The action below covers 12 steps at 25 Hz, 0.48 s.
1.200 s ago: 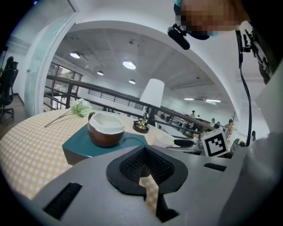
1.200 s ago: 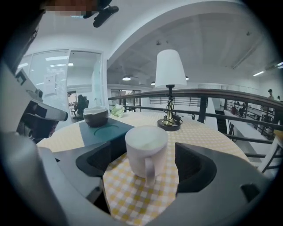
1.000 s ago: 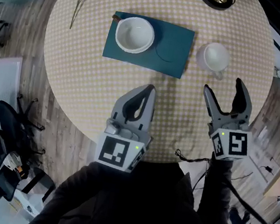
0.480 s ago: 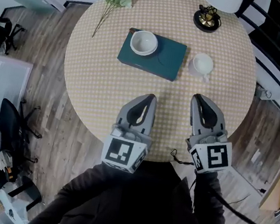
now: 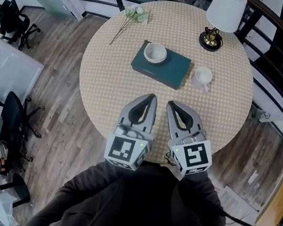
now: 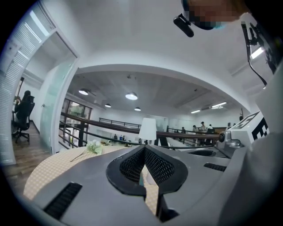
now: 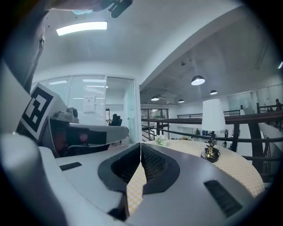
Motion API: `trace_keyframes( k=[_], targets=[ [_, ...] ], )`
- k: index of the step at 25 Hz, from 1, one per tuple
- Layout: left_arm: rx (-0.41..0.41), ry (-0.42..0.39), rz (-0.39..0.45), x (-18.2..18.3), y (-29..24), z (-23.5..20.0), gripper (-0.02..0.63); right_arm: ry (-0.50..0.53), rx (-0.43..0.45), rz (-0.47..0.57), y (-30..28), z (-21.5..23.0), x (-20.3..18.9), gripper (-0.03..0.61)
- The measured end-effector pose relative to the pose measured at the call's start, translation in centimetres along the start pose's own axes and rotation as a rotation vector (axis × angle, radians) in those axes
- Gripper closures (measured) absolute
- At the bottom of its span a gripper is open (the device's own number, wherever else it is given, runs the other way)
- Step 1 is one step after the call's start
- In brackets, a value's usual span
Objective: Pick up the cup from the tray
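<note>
The left gripper and right gripper are held side by side, both with jaws together and empty, the right's having just closed.

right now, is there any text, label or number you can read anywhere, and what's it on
No words or numbers can be read.
Marker cubes on the left hand-held gripper and right hand-held gripper: black-and-white square patterns, no letters.
Sheet on the glass wall: print too small to read.
</note>
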<state>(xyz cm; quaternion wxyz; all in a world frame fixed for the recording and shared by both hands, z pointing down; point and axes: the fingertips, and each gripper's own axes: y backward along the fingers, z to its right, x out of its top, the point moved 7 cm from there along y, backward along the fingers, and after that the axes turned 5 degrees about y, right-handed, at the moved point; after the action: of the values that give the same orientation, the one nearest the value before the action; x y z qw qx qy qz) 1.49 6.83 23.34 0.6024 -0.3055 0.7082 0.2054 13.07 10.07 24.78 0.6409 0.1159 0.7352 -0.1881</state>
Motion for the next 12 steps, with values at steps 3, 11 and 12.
trace_keyframes(
  k=[3,11,12],
  targets=[
    [0.020,0.008,0.027,0.7,0.8,-0.7,0.607,0.006,0.013,0.009,-0.4,-0.6,0.8,0.568],
    [-0.011,-0.026,0.060,1.7,2.0,0.3,0.609,0.039,0.024,0.029,0.2,-1.3,1.6,0.568],
    [-0.014,-0.022,0.061,1.8,2.1,0.4,0.609,0.039,0.025,0.029,0.3,-1.4,1.7,0.568]
  ],
)
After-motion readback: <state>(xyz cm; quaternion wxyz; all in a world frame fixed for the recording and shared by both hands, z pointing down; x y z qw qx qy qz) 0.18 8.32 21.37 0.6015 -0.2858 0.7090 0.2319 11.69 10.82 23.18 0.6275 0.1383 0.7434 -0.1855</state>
